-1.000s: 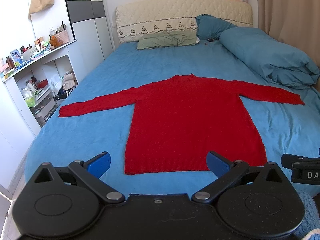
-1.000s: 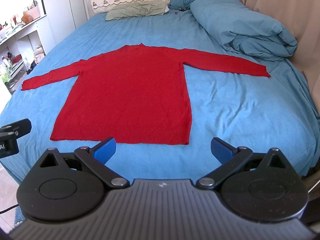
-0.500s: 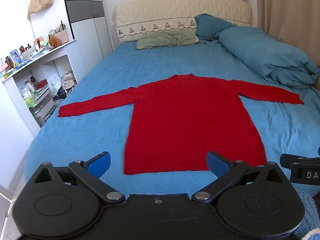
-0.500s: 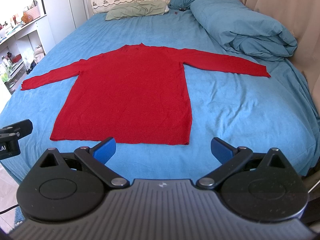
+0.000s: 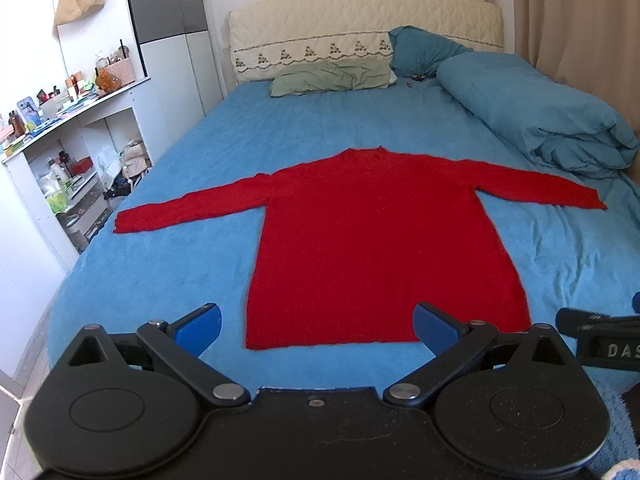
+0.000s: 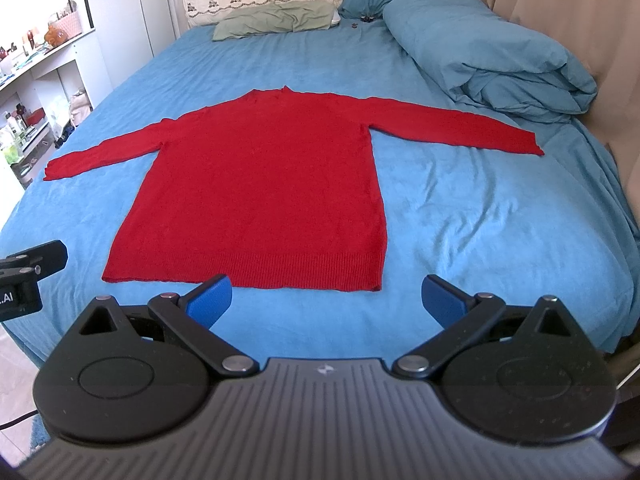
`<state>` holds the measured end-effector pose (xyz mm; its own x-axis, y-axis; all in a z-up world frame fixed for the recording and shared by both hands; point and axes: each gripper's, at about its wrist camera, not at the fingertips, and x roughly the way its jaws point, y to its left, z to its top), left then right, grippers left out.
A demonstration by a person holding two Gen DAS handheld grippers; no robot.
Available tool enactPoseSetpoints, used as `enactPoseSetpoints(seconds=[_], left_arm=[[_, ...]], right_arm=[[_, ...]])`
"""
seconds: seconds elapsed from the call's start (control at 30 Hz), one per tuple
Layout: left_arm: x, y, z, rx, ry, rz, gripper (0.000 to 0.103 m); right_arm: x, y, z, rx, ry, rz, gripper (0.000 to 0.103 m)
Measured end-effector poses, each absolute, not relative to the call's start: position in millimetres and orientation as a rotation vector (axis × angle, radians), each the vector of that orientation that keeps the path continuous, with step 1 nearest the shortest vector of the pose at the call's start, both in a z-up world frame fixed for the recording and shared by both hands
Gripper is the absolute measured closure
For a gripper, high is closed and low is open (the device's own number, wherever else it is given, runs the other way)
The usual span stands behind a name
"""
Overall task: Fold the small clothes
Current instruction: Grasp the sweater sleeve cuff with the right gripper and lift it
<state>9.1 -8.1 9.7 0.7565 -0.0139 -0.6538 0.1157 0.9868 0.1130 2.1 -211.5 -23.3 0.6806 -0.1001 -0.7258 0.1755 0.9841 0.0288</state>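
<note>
A red long-sleeved sweater (image 5: 376, 240) lies flat on the blue bed sheet (image 5: 168, 276), both sleeves spread out to the sides, hem toward me. It also shows in the right wrist view (image 6: 264, 192). My left gripper (image 5: 318, 326) is open and empty, held just short of the hem near its left part. My right gripper (image 6: 326, 298) is open and empty, just short of the hem's right part. Each gripper's body shows at the edge of the other's view.
A rolled blue duvet (image 5: 536, 116) lies along the bed's right side, pillows (image 5: 332, 78) at the headboard. White shelves with clutter (image 5: 68, 168) stand left of the bed. A beige curtain (image 6: 560, 20) hangs on the right.
Both grippers have crept slightly forward toward the hem; the sweater has not moved.
</note>
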Motion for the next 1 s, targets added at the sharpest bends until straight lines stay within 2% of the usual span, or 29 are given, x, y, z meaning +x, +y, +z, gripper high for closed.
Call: enactPoseSetpoints(seconds=[0.2, 0.43, 0.77, 1.0], left_arm=[[52.0, -25.5, 27.8, 0.159, 0.679, -0.117, 0.0], [164.3, -73.9, 33.2, 0.189, 0.653, -0.186, 0.0], [332.1, -162.1, -3.2, 0.163, 0.741, -0.3, 0.0], [425.6, -215.1, -41.2, 0.159, 0.867, -0.299, 0.0]], right_arm=[[20.9, -226.2, -15.8, 0.109, 0.806, -0.175, 0.0], [104.1, -299.7, -10.5, 0.123, 0.787, -0.305, 0.0], [242.7, -436.1, -49.3, 0.219, 0.802, -0.488, 0.0], [301.2, -528.3, -95.9, 0.364, 0.749, -0.511, 0.0]])
